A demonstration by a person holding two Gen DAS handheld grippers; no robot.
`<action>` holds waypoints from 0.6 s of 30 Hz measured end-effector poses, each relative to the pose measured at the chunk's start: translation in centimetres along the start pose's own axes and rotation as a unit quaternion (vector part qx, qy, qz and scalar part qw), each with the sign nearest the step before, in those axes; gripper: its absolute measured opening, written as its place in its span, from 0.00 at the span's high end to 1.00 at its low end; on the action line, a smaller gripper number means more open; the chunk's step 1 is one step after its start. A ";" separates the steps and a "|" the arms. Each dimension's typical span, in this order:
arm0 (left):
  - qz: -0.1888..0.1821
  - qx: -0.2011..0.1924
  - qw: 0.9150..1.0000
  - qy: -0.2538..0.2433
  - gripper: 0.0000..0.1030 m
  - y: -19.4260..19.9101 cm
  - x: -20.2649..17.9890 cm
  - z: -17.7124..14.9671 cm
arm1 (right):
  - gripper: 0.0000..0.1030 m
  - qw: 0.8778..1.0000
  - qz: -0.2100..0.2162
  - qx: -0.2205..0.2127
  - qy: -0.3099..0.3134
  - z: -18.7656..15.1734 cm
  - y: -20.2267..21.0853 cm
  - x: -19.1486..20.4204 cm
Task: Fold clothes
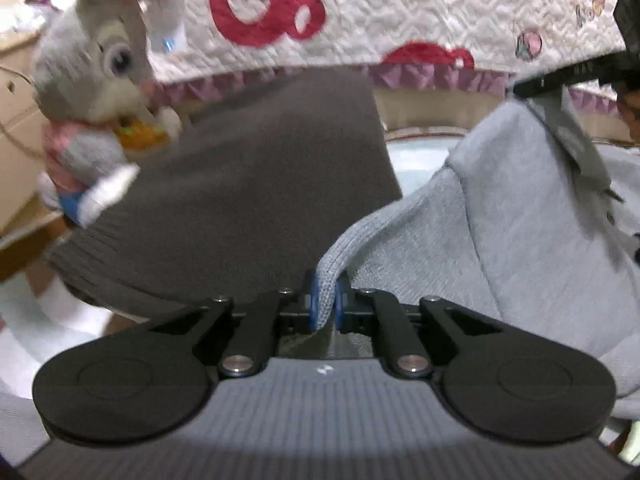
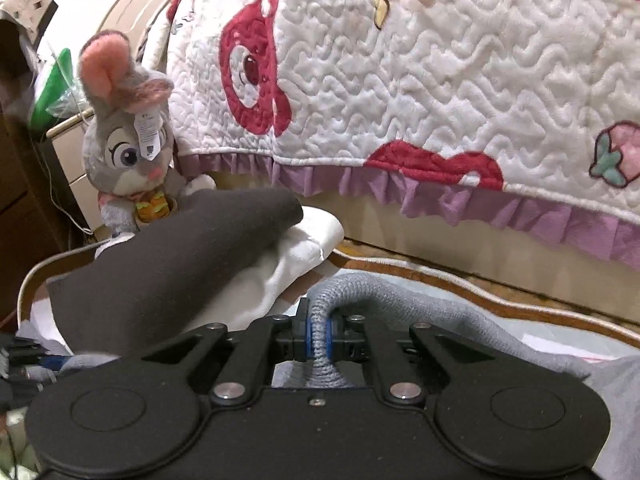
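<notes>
In your left wrist view, the left gripper [image 1: 325, 306] is clamped on a ribbed edge of the light grey knit garment [image 1: 500, 216], which rises ahead and to the right toward the other gripper [image 1: 560, 80], pinching the cloth high up. In your right wrist view, the right gripper [image 2: 318, 340] is closed on a rolled edge of the same garment [image 2: 420, 312], which trails off rightward; the folded dark garment [image 2: 180, 256] lies ahead-left.

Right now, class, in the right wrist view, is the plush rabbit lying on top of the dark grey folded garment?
No, the plush rabbit sits upright behind the dark grey folded garment, against the quilt.
</notes>
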State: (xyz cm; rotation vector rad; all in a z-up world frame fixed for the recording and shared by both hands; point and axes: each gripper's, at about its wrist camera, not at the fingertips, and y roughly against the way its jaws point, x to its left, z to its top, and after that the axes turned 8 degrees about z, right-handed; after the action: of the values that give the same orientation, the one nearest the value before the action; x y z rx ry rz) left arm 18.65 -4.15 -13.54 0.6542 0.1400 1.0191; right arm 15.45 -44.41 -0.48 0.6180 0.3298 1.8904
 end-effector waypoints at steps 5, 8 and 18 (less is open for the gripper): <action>0.025 -0.045 0.999 0.000 0.94 3.4 -0.8 1.8 | 0.92 0.999 0.008 -0.008 0.053 0.6 1.5 2.0; 0.022 -0.066 0.997 0.022 0.94 3.4 -0.7 4.9 | 0.93 0.998 -0.004 -0.031 0.059 1.9 3.2 1.4; 0.038 -0.064 0.997 0.026 1.00 -0.1 -1.5 13.8 | 0.92 0.993 -0.083 -0.078 0.044 8.7 1.4 -2.9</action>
State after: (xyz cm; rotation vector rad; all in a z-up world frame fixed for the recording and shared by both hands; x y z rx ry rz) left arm 23.49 -11.51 -2.80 0.5201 0.0957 1.1091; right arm 20.08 -48.07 6.61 0.3915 0.2787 1.7675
